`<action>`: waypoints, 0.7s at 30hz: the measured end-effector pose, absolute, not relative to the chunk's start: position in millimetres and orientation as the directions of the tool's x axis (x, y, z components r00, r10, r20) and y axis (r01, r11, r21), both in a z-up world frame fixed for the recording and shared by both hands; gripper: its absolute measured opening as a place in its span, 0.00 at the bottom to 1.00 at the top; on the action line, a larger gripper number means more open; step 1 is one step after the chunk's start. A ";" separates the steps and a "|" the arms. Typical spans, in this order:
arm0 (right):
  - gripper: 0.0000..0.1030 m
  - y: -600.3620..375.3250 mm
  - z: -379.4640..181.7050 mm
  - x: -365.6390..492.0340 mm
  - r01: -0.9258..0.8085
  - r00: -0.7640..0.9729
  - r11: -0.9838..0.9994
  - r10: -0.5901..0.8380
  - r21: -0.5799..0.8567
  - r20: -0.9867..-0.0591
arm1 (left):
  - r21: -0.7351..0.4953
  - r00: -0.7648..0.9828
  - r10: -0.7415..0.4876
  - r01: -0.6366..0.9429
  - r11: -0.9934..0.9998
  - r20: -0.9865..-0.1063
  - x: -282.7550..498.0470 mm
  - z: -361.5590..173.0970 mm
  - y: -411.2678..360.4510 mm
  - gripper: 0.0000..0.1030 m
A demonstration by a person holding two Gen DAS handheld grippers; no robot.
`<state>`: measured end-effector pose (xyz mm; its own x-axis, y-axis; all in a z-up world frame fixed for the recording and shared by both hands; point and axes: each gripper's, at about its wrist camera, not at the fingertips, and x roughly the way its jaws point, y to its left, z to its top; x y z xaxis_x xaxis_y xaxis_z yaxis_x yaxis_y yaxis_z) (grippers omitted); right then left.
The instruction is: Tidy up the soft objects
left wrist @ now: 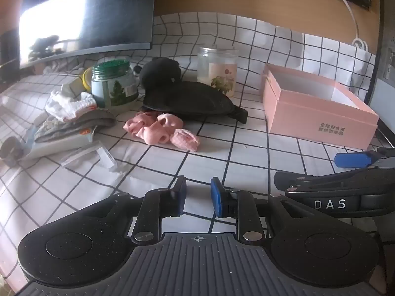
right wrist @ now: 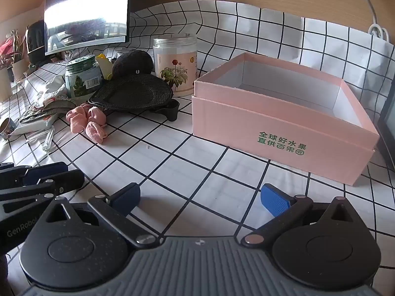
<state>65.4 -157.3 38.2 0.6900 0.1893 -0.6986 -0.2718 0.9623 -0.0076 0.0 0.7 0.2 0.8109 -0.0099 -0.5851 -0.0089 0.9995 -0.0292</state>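
Pink socks (left wrist: 160, 129) lie bunched on the checked cloth, also in the right wrist view (right wrist: 86, 120). Behind them lies a black mesh pad (left wrist: 190, 101) (right wrist: 130, 95) and a black plush (left wrist: 160, 72) (right wrist: 133, 63). White and grey cloths (left wrist: 71, 113) (right wrist: 49, 98) are piled at the left. An open, empty pink box (left wrist: 318, 103) (right wrist: 284, 120) stands at the right. My left gripper (left wrist: 197, 197) has a narrow gap between its pads and holds nothing, well short of the socks. My right gripper (right wrist: 200, 197) is wide open and empty, in front of the box.
A green-lidded jar (left wrist: 113, 83) (right wrist: 82, 77) and a clear flower-label jar (left wrist: 218, 69) (right wrist: 175, 64) stand behind the soft things. A monitor (left wrist: 86, 12) is at the back left. A clear plastic piece (left wrist: 91, 157) lies front left. A white cable (left wrist: 350, 12) hangs at the right.
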 end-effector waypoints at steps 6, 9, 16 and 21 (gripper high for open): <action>1.00 -157.3 38.1 65.4 -0.272 0.690 0.962 0.189 -0.008 -0.699 | -0.028 0.811 -0.010 -0.009 1.000 -0.585 -0.2 0.5 2.7 0.24; 1.00 -157.2 38.1 65.4 -0.272 0.690 0.962 0.189 -0.008 -0.699 | -0.021 0.811 -0.006 -0.009 1.000 -0.585 0.0 0.2 0.3 0.24; 1.00 -157.3 38.1 65.4 -0.272 0.690 0.962 0.189 -0.007 -0.699 | -0.019 0.811 -0.004 -0.009 1.000 -0.585 -0.1 0.1 0.9 0.24; 1.00 -157.3 38.1 65.3 -0.272 0.690 0.962 0.190 -0.007 -0.699 | -0.018 0.811 -0.003 -0.009 1.000 -0.584 -0.1 0.1 0.6 0.24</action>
